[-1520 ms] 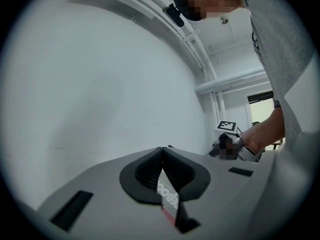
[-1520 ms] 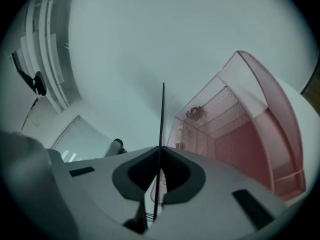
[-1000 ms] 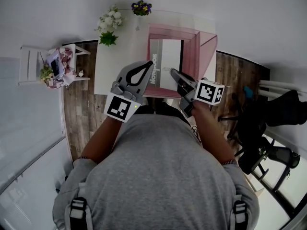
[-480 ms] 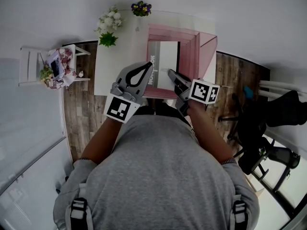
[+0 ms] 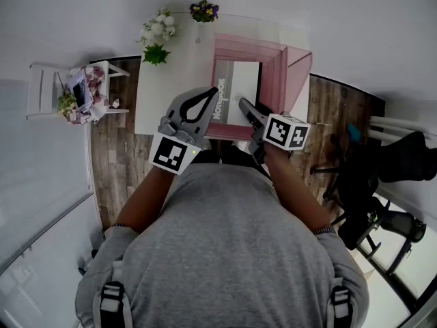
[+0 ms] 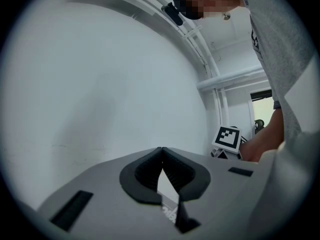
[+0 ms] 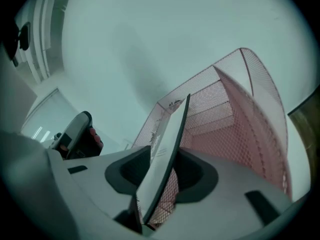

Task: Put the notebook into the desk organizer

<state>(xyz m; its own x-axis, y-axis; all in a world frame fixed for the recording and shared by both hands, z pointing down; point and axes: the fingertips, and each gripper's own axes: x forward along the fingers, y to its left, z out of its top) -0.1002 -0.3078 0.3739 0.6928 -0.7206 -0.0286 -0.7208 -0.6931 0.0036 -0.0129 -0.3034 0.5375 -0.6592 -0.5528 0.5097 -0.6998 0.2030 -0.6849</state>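
A grey-white notebook (image 5: 237, 87) stands inside the pink mesh desk organizer (image 5: 274, 63) on the white table. My right gripper (image 5: 243, 104) is at the notebook's near edge. In the right gripper view its jaws are opening, and the notebook (image 7: 172, 129) leans between them with gaps at the pads and the organizer (image 7: 235, 114) behind. My left gripper (image 5: 216, 91) hovers over the notebook's left edge, tips closed together and holding nothing. In the left gripper view (image 6: 161, 150) only a bit of notebook print shows through the gap below the tips.
The white table (image 5: 164, 98) carries a white flower bunch (image 5: 156, 33) and a small purple flower pot (image 5: 203, 10) at its far edge. A small white stand (image 5: 75, 94) with clutter is at the left. A dark chair (image 5: 403, 159) stands at the right on the wooden floor.
My right gripper has shifted a little to the left, closer to the notebook's near edge. The left gripper has stayed where it was.
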